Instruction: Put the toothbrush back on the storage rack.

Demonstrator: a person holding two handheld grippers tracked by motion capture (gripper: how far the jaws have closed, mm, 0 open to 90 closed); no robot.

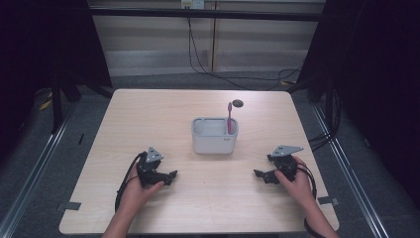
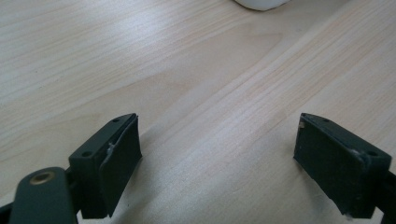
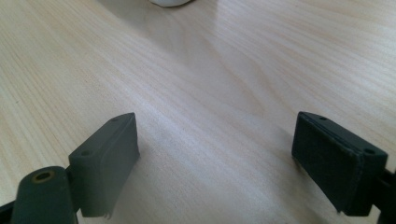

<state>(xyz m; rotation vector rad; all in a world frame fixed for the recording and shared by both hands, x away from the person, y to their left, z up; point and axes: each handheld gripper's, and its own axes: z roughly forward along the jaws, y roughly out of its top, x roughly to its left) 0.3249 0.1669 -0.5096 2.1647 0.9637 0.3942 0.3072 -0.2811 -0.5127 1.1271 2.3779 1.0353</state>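
Near the table's (image 1: 148, 208) front edge both black grippers, left gripper (image 1: 172, 174) and right gripper (image 1: 257, 173), gape with nothing inside, and the thin pink plastic toothbrush (image 1: 229, 118) standing in the white plastic box (image 1: 214, 144) looks light and slippery, best pinched by its stiff handle.

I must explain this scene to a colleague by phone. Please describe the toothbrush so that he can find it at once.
Start at the light wooden table and find the white rectangular holder near its middle. The toothbrush stands upright in the holder's right compartment. It is the only pink, thin thing there; the small dark disc behind lies flat.
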